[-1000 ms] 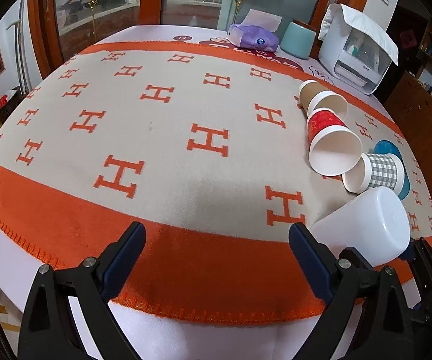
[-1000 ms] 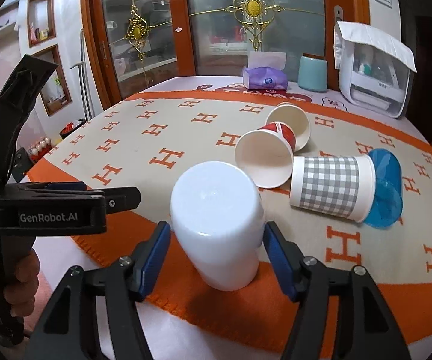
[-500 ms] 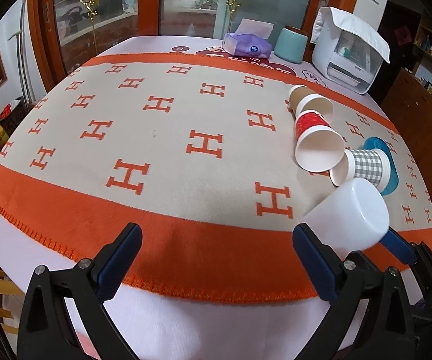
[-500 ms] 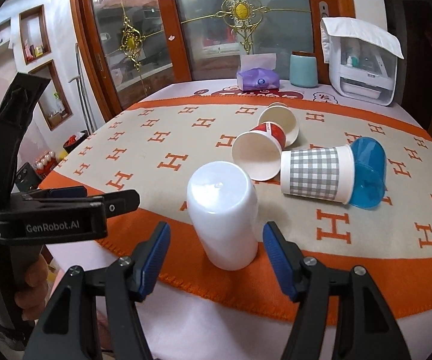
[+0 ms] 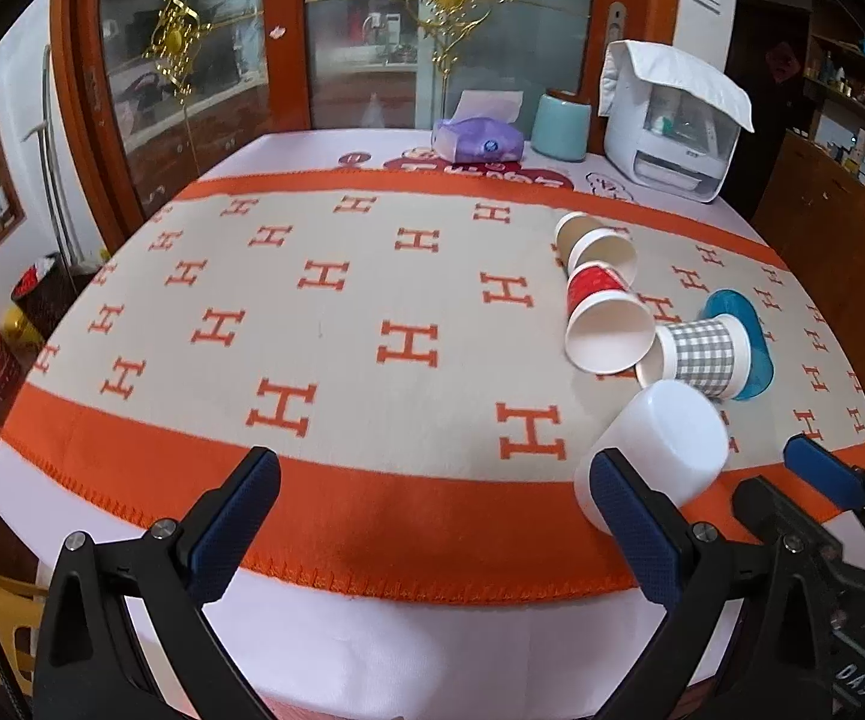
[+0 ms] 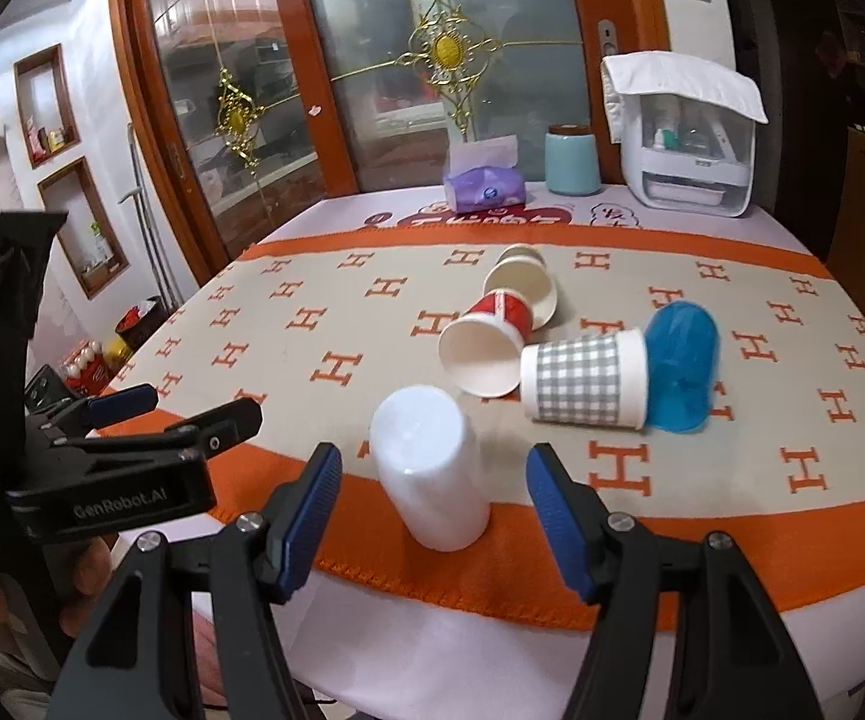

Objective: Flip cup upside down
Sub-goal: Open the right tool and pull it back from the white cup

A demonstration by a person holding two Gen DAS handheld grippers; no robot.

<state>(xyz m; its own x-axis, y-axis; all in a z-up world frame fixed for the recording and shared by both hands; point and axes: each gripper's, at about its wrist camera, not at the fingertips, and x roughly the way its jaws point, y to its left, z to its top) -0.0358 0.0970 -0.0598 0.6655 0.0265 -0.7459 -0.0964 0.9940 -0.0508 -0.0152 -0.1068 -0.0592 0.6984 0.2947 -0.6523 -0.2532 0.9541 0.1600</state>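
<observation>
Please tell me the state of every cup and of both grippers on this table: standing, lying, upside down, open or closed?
white cup: upside down on the orange border, free of both grippers
red cup: lying on its side, empty
gingham cup: lying on its side
blue cup: lying on its side
plain paper cup: lying on its side
left gripper: open, empty
right gripper: open, empty

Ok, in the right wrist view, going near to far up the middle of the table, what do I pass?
White cup standing upside down → red paper cup on its side → white paper cup lying behind it → purple tissue pack.
</observation>
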